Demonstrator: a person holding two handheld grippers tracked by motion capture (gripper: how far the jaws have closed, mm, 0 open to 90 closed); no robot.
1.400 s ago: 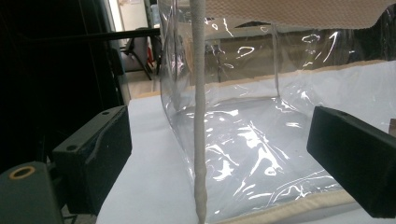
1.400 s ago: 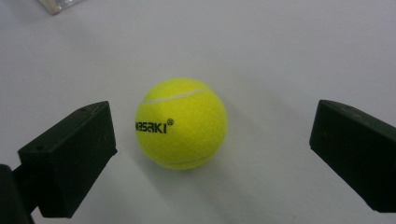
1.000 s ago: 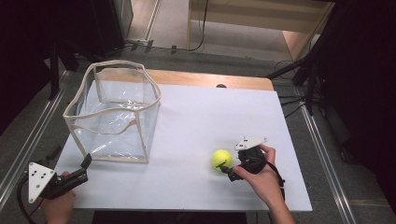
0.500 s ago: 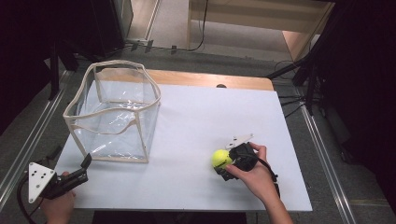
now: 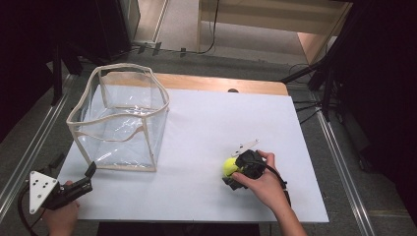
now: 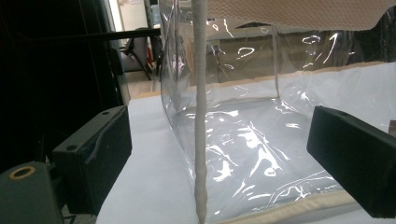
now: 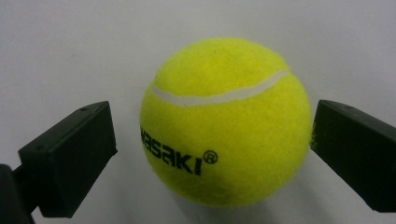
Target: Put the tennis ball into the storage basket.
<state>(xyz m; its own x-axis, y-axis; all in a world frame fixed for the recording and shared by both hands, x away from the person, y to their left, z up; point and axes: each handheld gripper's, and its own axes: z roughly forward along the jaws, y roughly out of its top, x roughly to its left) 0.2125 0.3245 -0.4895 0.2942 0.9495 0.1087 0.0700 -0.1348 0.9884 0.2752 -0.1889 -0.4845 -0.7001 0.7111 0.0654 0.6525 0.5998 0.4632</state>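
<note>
The right claw stands spread around the fuzzy yellow-green tennis ball. In the right gripper view one black jaw seems just to touch the ball's side, while the other stands a little apart from it, so nothing is gripped yet. Half a second ago the ball lay just ahead of the claw's tips, and a second ago the claw was farther back to the right; now the jaws straddle it. That shift means the approach is done. My judgement is that closing the jaws on the ball is the step in hand.

In the high view the ball rests on the white tabletop, right of centre and towards the near edge, with the right claw and the person's hand just behind it.

The left claw is at the near left corner of the tabletop, in the same place as a second ago. Its jaws are spread and hold nothing. In the left gripper view it faces a corner seam of the clear plastic box with cream fabric edging, close by.

That box stands open-topped at the far left, well apart from the ball. It looks the likely place for the ball, though that is a guess.
</note>
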